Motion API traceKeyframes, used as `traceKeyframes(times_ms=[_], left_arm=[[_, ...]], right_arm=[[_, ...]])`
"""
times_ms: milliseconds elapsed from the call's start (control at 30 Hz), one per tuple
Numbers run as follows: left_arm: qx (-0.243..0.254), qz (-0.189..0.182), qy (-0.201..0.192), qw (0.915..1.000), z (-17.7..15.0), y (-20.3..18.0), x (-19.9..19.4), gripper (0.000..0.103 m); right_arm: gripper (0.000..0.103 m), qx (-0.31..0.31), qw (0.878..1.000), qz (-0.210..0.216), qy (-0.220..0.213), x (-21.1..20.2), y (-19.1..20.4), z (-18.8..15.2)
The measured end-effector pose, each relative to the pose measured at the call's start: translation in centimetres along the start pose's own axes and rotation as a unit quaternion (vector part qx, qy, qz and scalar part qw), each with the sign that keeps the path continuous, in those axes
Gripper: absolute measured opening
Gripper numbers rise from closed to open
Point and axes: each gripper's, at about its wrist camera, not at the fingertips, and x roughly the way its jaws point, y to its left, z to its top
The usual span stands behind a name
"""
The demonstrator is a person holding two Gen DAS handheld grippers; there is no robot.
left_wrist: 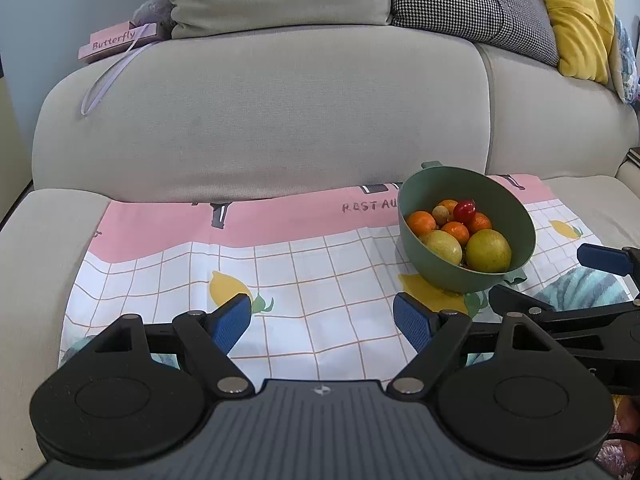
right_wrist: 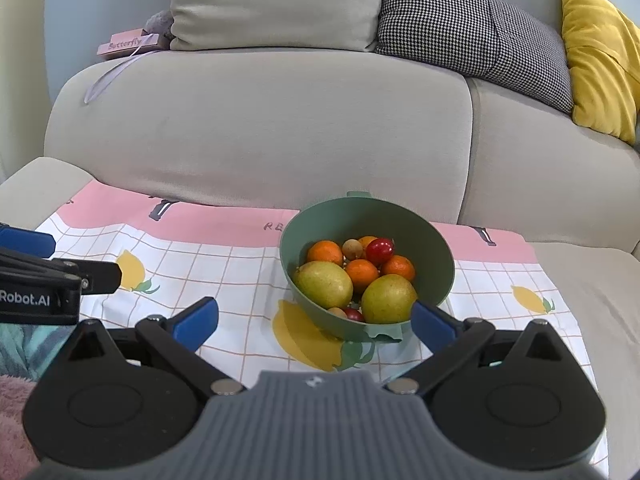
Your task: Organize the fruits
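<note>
The green bowl (right_wrist: 436,264) of fruits (right_wrist: 362,274) is sitting on the cloth (right_wrist: 224,264). Left gripper (left_wrist: 322,322) and right gripper (right_wrist: 314,322) are hovering before the bowl, spread wide, holding nothing. The fruits are probably smooth and prone to rolling; grip them across the middle.

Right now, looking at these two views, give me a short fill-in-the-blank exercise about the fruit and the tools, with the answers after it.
1. All the fruit sits inside a ____ bowl.
2. The left tool and the right tool both have their fingers spread ____, holding nothing.
3. The bowl stands on a checked cloth printed with yellow ____.
4. The topmost fruit, resting on the oranges, is a small ____ one.

Missing words: green; open; lemons; red
</note>
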Motion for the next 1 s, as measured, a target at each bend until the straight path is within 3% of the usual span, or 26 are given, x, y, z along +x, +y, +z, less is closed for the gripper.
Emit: traceKeyframes(times_ms=[1000], left_arm=[[-0.002, -0.005, 0.004, 1.0000, -0.13, -0.19, -0.03, 0.095]], right_arm=[[0.099, -0.016, 1.000, -0.001, 0.005, 0.25, 0.57, 0.05]])
